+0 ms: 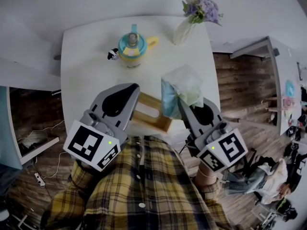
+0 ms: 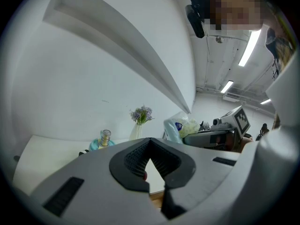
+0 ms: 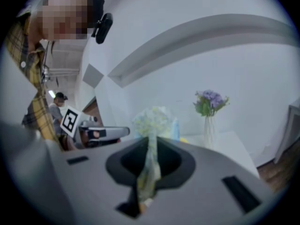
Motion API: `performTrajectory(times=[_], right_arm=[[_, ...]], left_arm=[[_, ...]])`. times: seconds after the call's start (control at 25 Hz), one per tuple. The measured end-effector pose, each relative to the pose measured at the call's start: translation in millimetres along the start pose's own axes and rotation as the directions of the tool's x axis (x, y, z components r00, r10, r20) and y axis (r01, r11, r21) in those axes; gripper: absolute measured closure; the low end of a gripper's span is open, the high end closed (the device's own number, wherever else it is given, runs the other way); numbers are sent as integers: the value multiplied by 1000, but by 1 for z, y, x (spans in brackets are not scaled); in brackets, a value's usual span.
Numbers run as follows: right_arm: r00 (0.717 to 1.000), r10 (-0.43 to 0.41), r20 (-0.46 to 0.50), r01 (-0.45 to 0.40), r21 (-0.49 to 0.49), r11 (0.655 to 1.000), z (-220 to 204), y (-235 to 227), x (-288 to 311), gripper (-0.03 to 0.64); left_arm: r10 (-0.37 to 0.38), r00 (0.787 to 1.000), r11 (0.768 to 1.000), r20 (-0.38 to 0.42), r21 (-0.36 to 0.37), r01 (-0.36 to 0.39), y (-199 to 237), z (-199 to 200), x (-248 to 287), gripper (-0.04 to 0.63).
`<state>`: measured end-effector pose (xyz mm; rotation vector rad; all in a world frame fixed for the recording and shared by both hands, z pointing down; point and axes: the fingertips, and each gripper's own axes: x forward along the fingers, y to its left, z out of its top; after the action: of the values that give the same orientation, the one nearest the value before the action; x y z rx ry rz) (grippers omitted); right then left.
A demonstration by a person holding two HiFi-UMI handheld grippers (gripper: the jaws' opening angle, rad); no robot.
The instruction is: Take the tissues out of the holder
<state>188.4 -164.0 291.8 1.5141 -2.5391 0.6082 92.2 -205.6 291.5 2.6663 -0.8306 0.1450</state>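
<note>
The tissue pack, blue with a pale crinkled wrapper, hangs above the right end of the wooden holder. My right gripper is shut on its lower edge. In the right gripper view a strip of the pale wrapper runs down between the jaws of that gripper. My left gripper lies over the holder's left end, jaws shut with nothing seen between the tips. In the left gripper view, a bit of wood shows below its closed tips, and the pack is ahead on the right.
On the white table a teal and yellow cup stands at the back, with a small black and white figure beside it. A vase of purple flowers is at the far right corner. A seated person is on the wooden floor side.
</note>
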Motion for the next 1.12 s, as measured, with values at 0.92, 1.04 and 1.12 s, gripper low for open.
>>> performTrajectory(times=[0.92,1.04,1.12], right_arm=[[999,16,33,-18,46,999,7,1,1,574],[999,16,32,-18,47,999,7,1,1,574],[999,15,33,-17,49,999,7,1,1,574]], left_arm=[[7,1000,1000,-2,-4,-7,4,1,0,591],[6,1000,1000,-3,-4,-6,4,0,1,591],[6,1000,1000,-4,-4,-6,4,0,1,591]])
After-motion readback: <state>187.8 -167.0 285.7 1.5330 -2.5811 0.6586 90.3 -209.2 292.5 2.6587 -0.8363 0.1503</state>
